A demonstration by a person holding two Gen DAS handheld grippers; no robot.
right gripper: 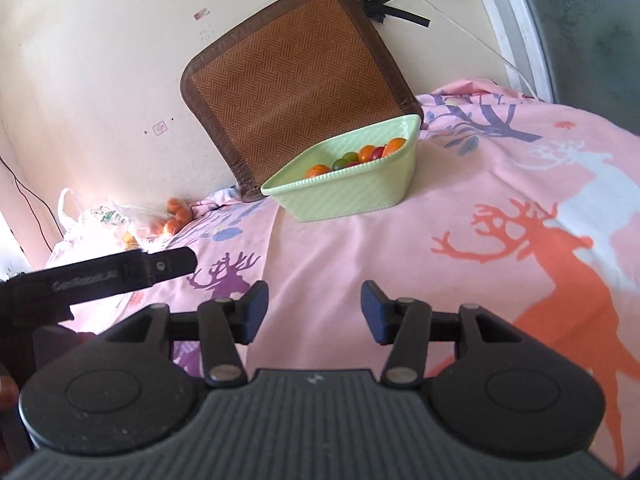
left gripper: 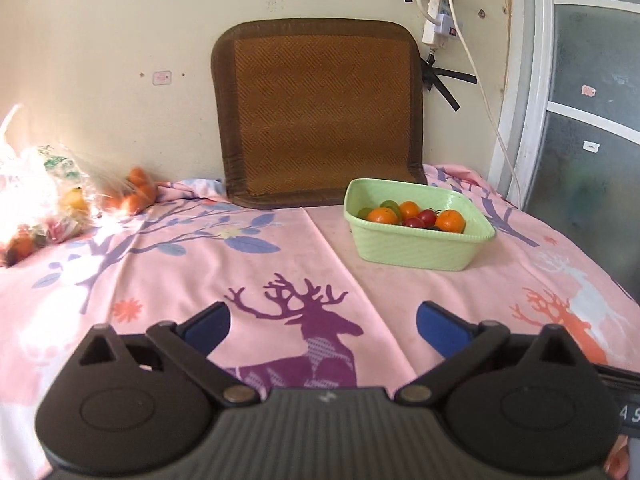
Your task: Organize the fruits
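Left wrist view: my left gripper (left gripper: 323, 326) hovers over the pink deer-print cloth (left gripper: 248, 272), blue pads spread wide, nothing between them. A green basket (left gripper: 416, 254) sits on the cloth toward the back right, just in front of the woven brown mat (left gripper: 320, 116) leaning on the wall. Basket holds oranges (left gripper: 383, 215), small red fruits (left gripper: 424, 218) and something green (left gripper: 390, 205). At the back left corner of the bed a clear plastic bag (left gripper: 44, 200) with more orange fruit lies against the wall, washed out by glare.

Right wrist view: my right gripper (right gripper: 314, 314) is also parted, empty, above the cloth (right gripper: 400, 248). Basket (right gripper: 352, 196) ahead, well apart from the fingers, fruit (right gripper: 394, 145) inside. Bag (right gripper: 120, 220) at back left. The left gripper's black finger (right gripper: 120, 270) juts in from the left edge
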